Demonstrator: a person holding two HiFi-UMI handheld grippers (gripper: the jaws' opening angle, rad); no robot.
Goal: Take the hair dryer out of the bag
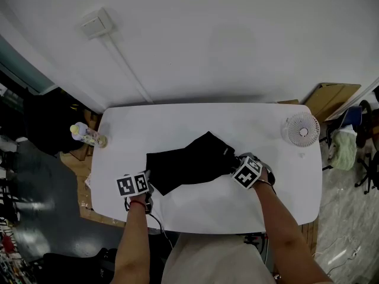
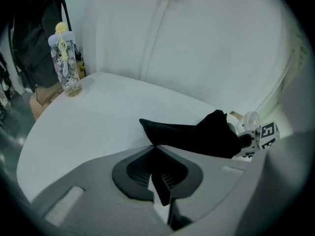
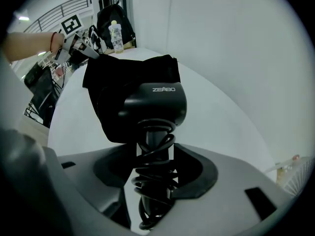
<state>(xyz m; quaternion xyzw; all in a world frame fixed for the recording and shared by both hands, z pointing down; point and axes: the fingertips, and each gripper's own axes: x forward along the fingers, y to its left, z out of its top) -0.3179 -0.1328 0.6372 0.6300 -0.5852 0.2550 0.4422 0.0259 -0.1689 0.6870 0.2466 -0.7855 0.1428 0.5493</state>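
Observation:
A black fabric bag (image 1: 189, 161) lies flat in the middle of the white table (image 1: 172, 123). My left gripper (image 1: 149, 185) is at its near left corner, shut on a pinch of the black cloth (image 2: 162, 181). At the bag's right end, the black hair dryer (image 3: 155, 104) sticks out of the bag's mouth (image 3: 110, 77). Its handle, wound with coiled cord (image 3: 152, 181), points toward me. My right gripper (image 3: 153, 176) has both jaws against that cord-wrapped handle. In the head view the right gripper (image 1: 237, 165) sits at the bag's right edge and hides the dryer.
A clear patterned bottle with a yellow cap (image 1: 87, 135) stands at the table's far left corner. A small white fan (image 1: 301, 129) stands at the far right. A cardboard box (image 1: 328, 96) and a dark backpack (image 2: 39, 43) sit off the table by the wall.

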